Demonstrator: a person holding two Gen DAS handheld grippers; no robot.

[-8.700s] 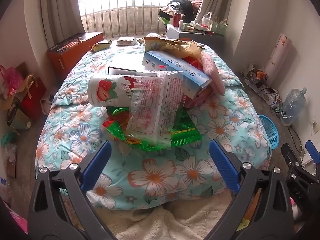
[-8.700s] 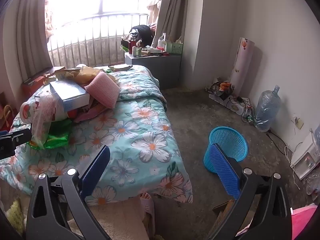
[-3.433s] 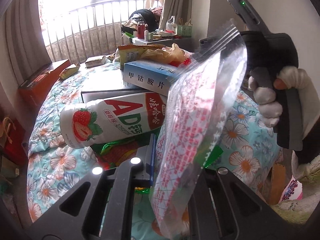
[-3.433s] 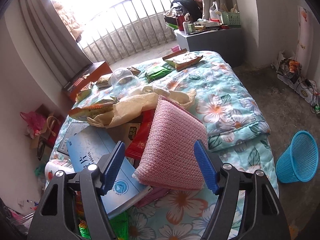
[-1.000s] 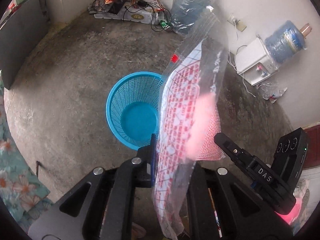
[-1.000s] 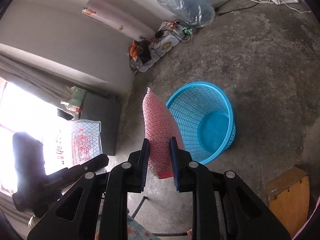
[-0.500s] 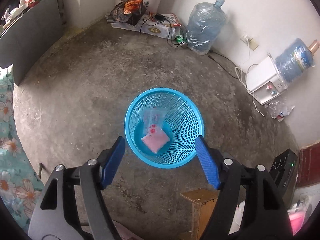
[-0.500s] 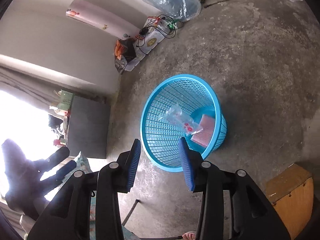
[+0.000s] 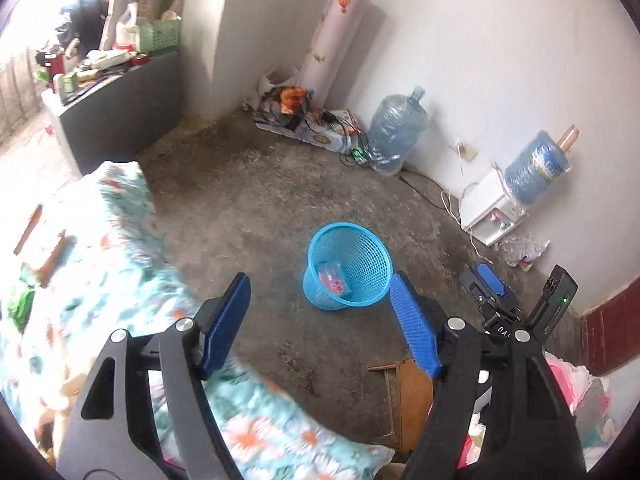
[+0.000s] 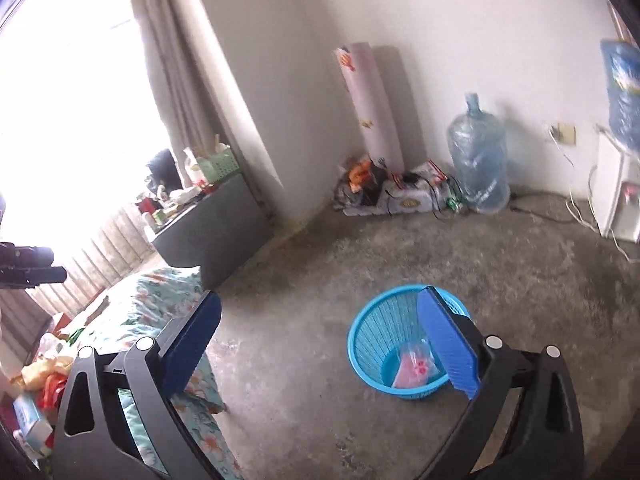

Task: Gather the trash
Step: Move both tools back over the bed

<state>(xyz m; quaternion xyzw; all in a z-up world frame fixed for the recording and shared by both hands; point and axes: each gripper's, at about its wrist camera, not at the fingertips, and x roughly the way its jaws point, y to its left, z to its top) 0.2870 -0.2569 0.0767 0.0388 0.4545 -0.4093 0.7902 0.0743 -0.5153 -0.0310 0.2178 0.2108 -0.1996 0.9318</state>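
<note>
Both of your loads are gone from the claws and now lie in the blue basket at the middle of the left wrist view: the clear printed bag rests against its inner wall, with the pink pad under it on the basket floor, seen at lower right of the right wrist view. Your left claw stands wide with nothing between its pads. Your right claw is opening, also empty. A second ago each was clamped on its item above the basket. That drop looks complete; more trash waits on the bed at the left edge, so head back there.
</note>
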